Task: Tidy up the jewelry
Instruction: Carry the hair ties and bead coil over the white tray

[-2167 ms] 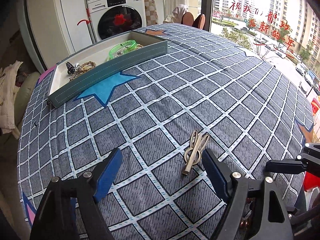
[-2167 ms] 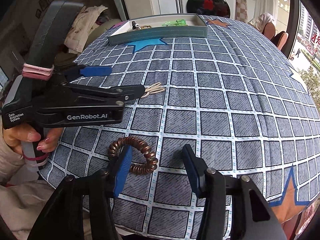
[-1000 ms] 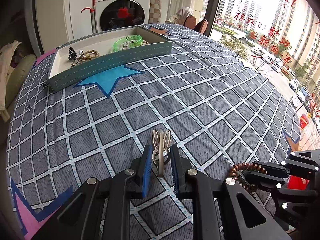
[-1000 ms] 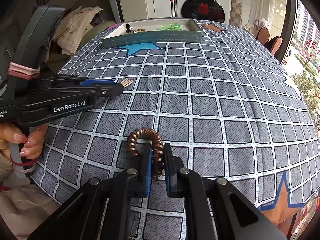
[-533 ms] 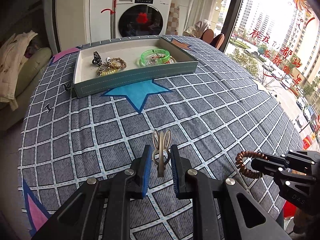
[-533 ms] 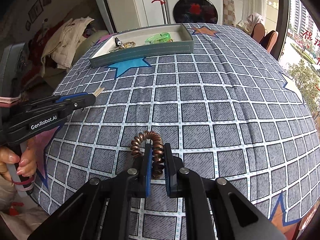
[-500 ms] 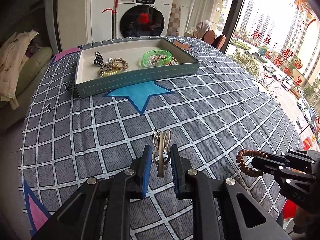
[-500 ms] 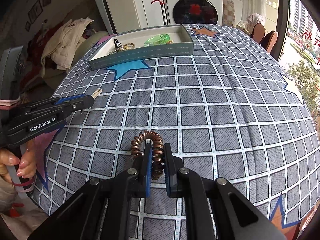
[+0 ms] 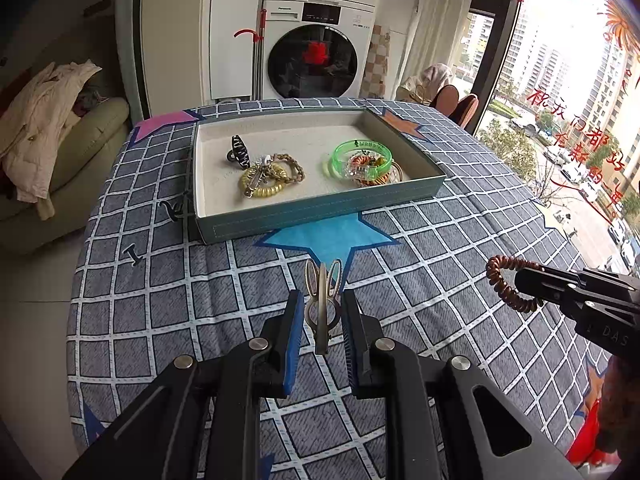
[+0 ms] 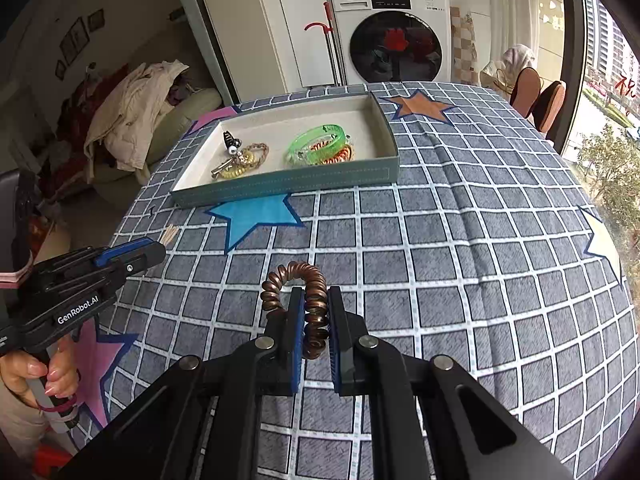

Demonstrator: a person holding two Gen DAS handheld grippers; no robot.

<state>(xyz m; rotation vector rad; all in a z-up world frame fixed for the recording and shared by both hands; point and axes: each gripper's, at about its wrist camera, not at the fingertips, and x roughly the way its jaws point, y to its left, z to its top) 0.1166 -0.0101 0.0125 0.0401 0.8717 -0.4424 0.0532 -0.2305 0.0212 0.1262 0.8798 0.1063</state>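
Left wrist view: left gripper clenched on hair clip, right gripper grasping coil tie; tray upper centre, long axis crosswise, nearer left.

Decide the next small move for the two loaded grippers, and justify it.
Probably carry both forward over the tray: the left gripper grips the hair clip, the right gripper the brown coil hair tie, and both are short of it.

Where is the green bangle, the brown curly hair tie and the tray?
Green bangle [image 9: 362, 151]: left wrist view, on its near rim.
Brown hair tie [image 10: 308, 272]: right wrist view, on the top of its loop.
Tray [image 9: 320, 210]: left wrist view, on its front wall.
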